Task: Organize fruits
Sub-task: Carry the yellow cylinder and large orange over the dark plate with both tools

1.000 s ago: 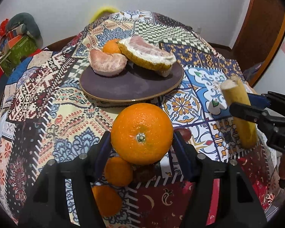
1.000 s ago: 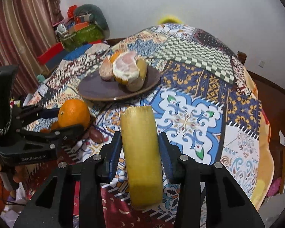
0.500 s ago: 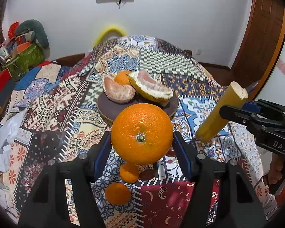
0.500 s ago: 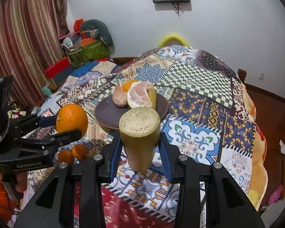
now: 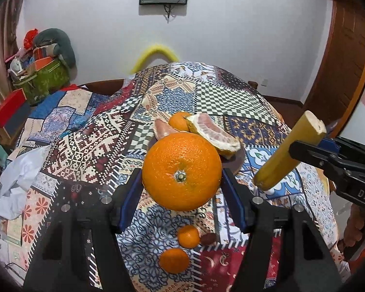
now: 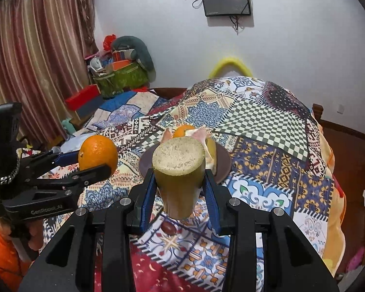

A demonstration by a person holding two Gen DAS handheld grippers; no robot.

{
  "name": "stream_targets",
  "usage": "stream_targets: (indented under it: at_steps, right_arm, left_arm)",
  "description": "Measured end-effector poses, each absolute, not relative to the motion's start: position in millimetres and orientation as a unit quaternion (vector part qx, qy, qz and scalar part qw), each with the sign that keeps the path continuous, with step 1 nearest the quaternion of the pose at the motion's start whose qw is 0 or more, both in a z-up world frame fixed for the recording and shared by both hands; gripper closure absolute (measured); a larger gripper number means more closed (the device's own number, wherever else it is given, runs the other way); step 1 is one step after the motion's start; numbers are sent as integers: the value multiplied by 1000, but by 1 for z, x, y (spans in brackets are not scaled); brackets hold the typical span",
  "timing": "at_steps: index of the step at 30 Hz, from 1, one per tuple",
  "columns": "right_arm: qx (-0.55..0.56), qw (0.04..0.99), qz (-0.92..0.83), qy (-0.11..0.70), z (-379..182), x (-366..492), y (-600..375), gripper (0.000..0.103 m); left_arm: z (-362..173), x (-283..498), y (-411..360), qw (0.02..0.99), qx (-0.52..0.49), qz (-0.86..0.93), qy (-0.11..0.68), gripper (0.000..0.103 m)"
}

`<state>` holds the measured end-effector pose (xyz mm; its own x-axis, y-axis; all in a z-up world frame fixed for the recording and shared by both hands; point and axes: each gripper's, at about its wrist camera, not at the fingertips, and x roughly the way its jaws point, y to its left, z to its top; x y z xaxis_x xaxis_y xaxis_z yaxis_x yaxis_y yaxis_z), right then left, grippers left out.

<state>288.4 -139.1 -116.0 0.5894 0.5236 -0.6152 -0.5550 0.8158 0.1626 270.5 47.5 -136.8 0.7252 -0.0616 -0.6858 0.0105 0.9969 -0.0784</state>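
My left gripper [image 5: 181,185] is shut on a large orange [image 5: 181,171], held in the air above the patterned tablecloth. The same orange [image 6: 98,152] shows at the left of the right wrist view. My right gripper [image 6: 179,187] is shut on a yellow-green sugarcane piece [image 6: 178,170], its cut end tilted up toward the camera. That sugarcane piece [image 5: 288,150] hangs at the right of the left wrist view. Beyond both lies a dark round plate [image 6: 222,164] with pomelo pieces [image 5: 213,133] and a small orange [image 5: 178,120]. Two small oranges [image 5: 188,236] [image 5: 174,260] and a brown date [image 5: 208,238] lie on the cloth below.
A round table under a patchwork tablecloth [image 5: 90,136] fills both views. A crumpled white bag [image 5: 14,180] lies at its left edge. Clutter with a green bag [image 6: 123,77] stands by the curtain. A wooden door [image 5: 348,56] is on the right, and a hand [image 5: 355,223] holds the right tool.
Both grippers have risen with their loads, so the table and plate look farther and lower. The sugarcane has tipped from lying flat to end-up toward the right camera.
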Motion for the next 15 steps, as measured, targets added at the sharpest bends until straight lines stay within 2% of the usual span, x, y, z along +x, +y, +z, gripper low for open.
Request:
stream_targets:
  at_steps: [15]
  right_arm:
    - [-27, 879, 313, 359, -137, 320, -109, 68]
  left_arm:
    - [-158, 312, 79, 921, -57, 5, 384, 39]
